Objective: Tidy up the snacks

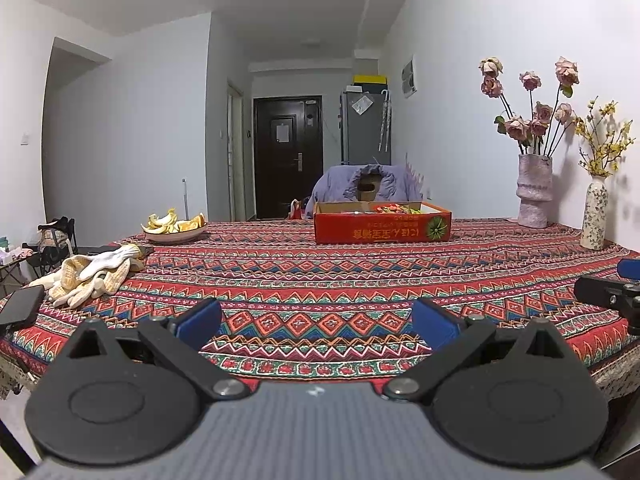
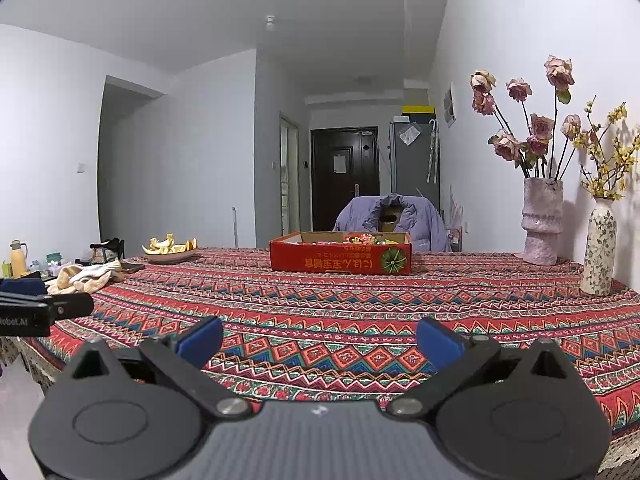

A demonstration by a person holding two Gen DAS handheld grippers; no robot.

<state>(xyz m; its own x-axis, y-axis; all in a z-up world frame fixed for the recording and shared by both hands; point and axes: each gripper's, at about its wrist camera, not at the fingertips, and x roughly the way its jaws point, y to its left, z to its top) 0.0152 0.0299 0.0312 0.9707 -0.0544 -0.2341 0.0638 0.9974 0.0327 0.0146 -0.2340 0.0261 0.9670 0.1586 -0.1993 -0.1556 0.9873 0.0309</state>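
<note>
— Across the tabletop (image 1: 320,280) from my left wrist, what am I seeing?

— I'm holding my left gripper (image 1: 316,322) spread wide with nothing in it, low over the near edge. The red box (image 1: 382,224) is sitting well apart at the far side, its long axis running left to right, printed long side facing me, colourful snacks (image 1: 396,209) lying inside. No loose snacks are showing on the cloth.

— And over on the right wrist view?

— My right gripper (image 2: 320,342) is also hanging released, empty. The box (image 2: 340,258) is lying the same way, broadside on. I'm judging this fits either a reach about to start or a finished tidy-up; I cannot tell which. Any reach would be calling for a long carry forward over the cloth.
</note>
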